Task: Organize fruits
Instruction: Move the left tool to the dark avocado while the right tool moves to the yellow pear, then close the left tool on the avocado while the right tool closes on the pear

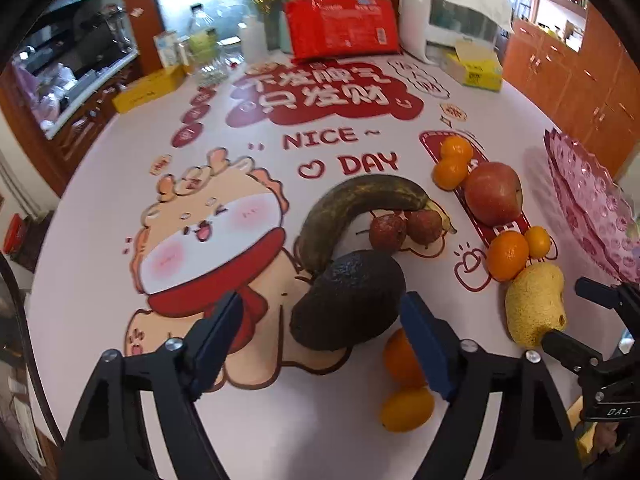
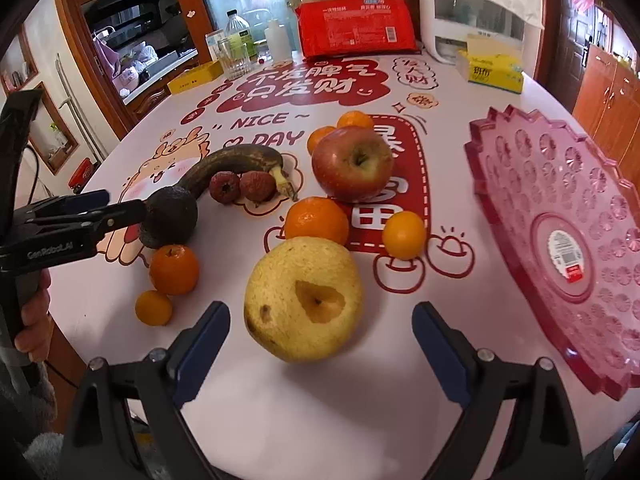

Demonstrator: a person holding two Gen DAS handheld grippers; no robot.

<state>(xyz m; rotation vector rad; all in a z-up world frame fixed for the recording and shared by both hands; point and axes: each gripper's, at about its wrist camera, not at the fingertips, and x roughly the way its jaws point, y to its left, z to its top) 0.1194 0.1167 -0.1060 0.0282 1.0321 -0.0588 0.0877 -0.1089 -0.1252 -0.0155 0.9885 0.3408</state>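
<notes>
My left gripper is open, its blue pads on either side of a dark avocado that lies on the table; it also shows at the avocado in the right wrist view. My right gripper is open around a yellow pear, not touching it. A brown banana, two lychees, a red apple and several oranges lie on the printed tablecloth. An empty pink plastic fruit tray stands to the right.
At the table's far edge stand a red package, a white appliance, a yellow tissue box, bottles and glasses. Wooden cabinets are behind and to the right. The table edge runs close on the left.
</notes>
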